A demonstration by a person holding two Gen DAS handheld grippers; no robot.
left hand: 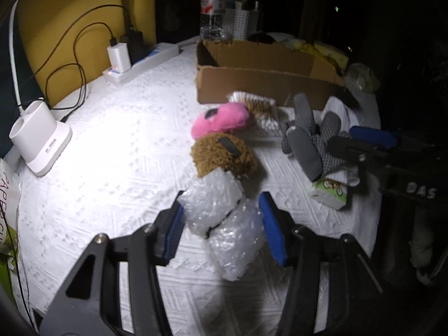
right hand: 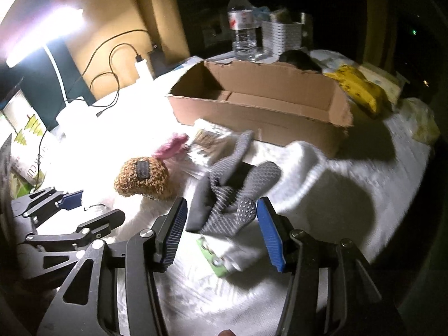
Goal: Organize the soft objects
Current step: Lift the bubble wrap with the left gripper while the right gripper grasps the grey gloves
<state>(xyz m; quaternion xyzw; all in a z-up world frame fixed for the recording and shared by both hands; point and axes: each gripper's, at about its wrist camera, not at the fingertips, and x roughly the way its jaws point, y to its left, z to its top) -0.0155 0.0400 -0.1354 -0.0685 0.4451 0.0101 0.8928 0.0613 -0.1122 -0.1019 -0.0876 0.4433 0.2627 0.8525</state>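
Note:
My left gripper [left hand: 224, 221] is open, its blue pads on either side of a roll of bubble wrap [left hand: 224, 221] lying on the white cloth. Just beyond it lie a brown fuzzy pouch [left hand: 224, 156] and a pink plush piece [left hand: 221, 121]. My right gripper [right hand: 222, 224] is open around the near end of grey patterned socks [right hand: 232, 196]. The socks also show in the left wrist view [left hand: 310, 140], with the right gripper [left hand: 364, 145] by them. A white soft cloth [right hand: 308, 162] lies right of the socks. An open cardboard box [right hand: 260, 106] stands behind.
A water bottle [right hand: 243, 22] and a white basket [right hand: 282, 36] stand behind the box. A power strip with chargers [left hand: 134, 61] and a white lamp base [left hand: 39, 137] are at the left. A green-and-white packet [right hand: 215, 260] lies under the socks. Cotton swabs [left hand: 263, 112] lie near the box.

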